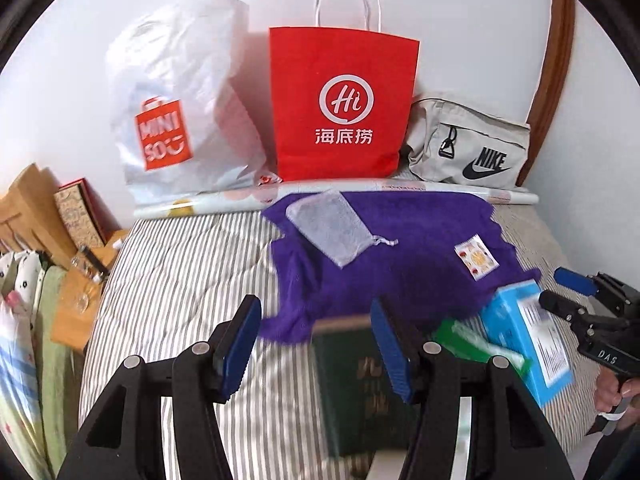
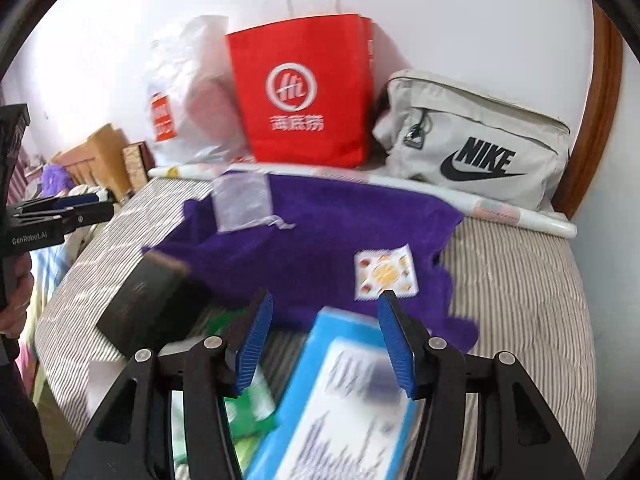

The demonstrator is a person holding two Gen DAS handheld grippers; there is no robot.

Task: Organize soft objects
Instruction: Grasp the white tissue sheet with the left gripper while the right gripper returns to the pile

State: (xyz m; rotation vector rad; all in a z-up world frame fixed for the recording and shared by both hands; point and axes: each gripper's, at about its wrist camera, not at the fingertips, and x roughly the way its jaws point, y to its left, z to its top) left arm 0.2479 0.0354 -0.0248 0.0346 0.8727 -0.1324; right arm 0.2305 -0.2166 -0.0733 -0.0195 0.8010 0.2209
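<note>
A purple cloth [image 1: 380, 256] [image 2: 320, 236] lies spread on the striped bed. A white mesh pouch [image 1: 328, 228] [image 2: 242, 204] and a small printed sachet [image 1: 476, 261] [image 2: 386, 274] rest on it. My left gripper [image 1: 316, 308] hangs open above a dark green book [image 1: 360, 380] and touches nothing. My right gripper [image 2: 326, 300] is open above a blue box [image 2: 340, 400], with a green packet [image 2: 248, 408] beside the box. Each gripper also shows at the edge of the other's view: the right gripper [image 1: 568, 294] and the left gripper [image 2: 68, 208].
A white plastic shopping bag [image 1: 180, 100], a red paper bag [image 1: 340, 108] and a grey Nike bag [image 1: 468, 148] stand against the wall. A paper roll [image 1: 280, 196] lies before them. A wooden headboard [image 1: 556, 60] curves at right; a cluttered bedside stand [image 1: 80, 280] sits left.
</note>
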